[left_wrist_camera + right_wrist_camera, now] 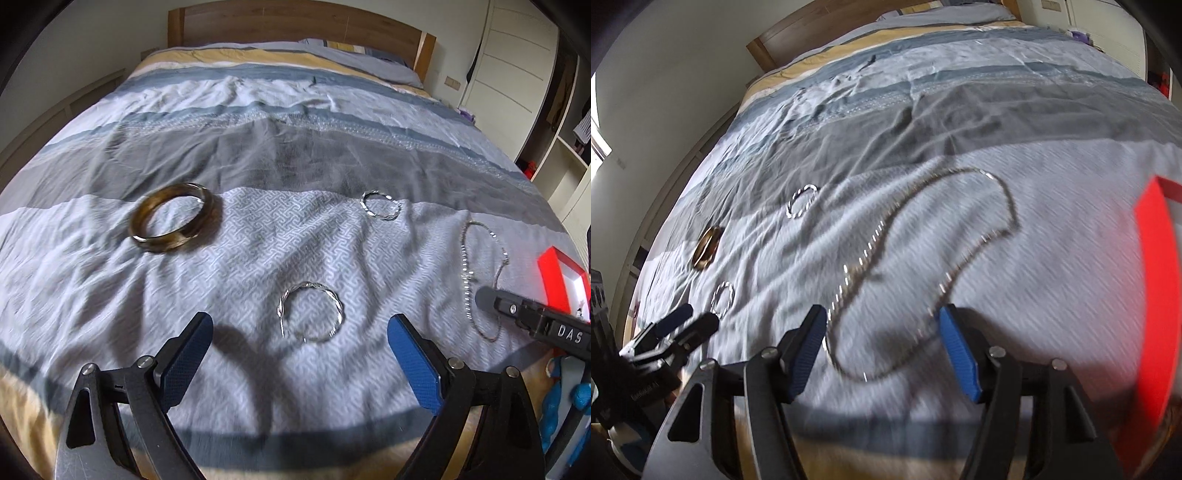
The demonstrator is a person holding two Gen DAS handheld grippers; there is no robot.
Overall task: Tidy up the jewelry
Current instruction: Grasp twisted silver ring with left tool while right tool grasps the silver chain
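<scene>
From the left wrist, the left gripper (299, 354) hangs over the bedspread (258, 155) with jaws spread wide and empty, a twisted silver bangle (312, 312) lying just ahead between them, a brown bangle (173, 218) off to the left, a smaller silver ring (381, 205) farther back and the chain (480, 273) at right beside a red box (561, 280). From the right wrist, the right gripper (882, 350) stands parted over the chain (923, 258), its near loop lying between the fingers unpinched, the red box (1160, 314) at the right edge.

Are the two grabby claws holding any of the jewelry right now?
No, neither holds anything. The left gripper is open above the twisted silver bangle on the bed, and the right gripper is open over the long silver chain necklace.
</scene>
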